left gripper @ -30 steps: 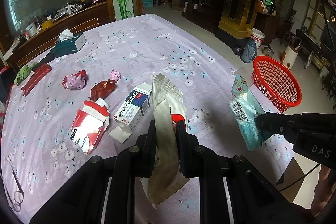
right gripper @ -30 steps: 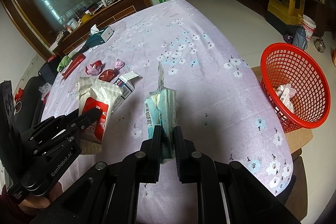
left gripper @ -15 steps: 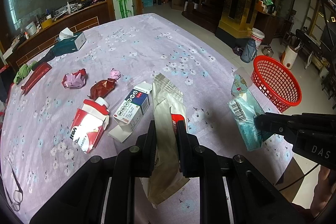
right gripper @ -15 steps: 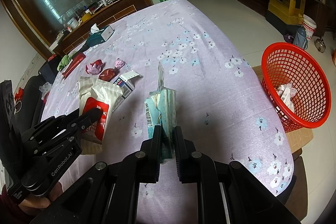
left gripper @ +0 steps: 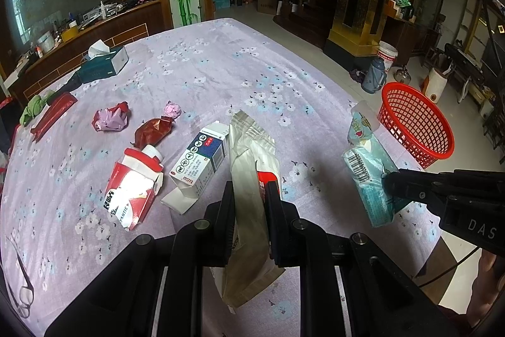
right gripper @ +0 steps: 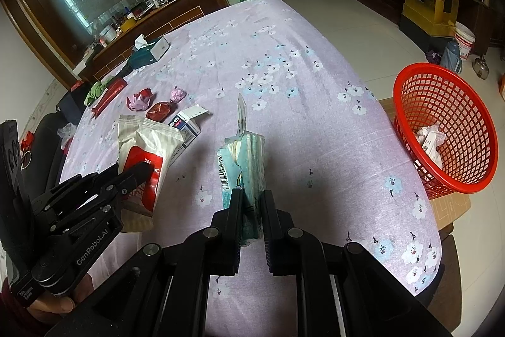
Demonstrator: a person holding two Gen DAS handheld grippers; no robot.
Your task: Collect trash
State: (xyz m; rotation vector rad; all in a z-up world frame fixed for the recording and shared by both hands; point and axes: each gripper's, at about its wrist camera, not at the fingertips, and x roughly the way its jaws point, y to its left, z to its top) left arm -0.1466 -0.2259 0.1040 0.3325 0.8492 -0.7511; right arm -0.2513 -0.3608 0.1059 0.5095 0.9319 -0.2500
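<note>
Lilac floral cloth covers the table (left gripper: 221,65), which stands in a tiled room with a glass partition behind. We hold the left gripper (left gripper: 251,195) pinched on a beige and white striped pouch (left gripper: 249,166) bearing a red label; its long axis runs forward along the fingers, its far end pointing away from us over the cloth. We hold the right gripper (right gripper: 251,198) clamped on a pale teal wrapper (right gripper: 243,160) with a barcode; it too lies lengthwise along the fingers, its thin torn tip pointing away and upward. Both pieces appear lifted off the cloth, near the table's front edge.

Just left of the pouch lies a blue and white carton (left gripper: 199,163) with an open flap, and beside that a red and white carton (left gripper: 132,188). Farther back we see a dark red foil wrapper (left gripper: 154,131), a pink crumpled ball (left gripper: 172,110), a pink and red crumpled wrapper (left gripper: 111,120), a long red packet (left gripper: 52,116) and a green cloth (left gripper: 33,109), with a tissue box (left gripper: 104,65) near the far left edge. Eyeglasses (left gripper: 22,292) lie at the near left edge.

To the right of the teal wrapper the cloth is bare up to the table's rounded right edge. Beyond that edge and lower stands a red mesh basket (right gripper: 467,179), on a brown board, holding some white scraps.
</note>
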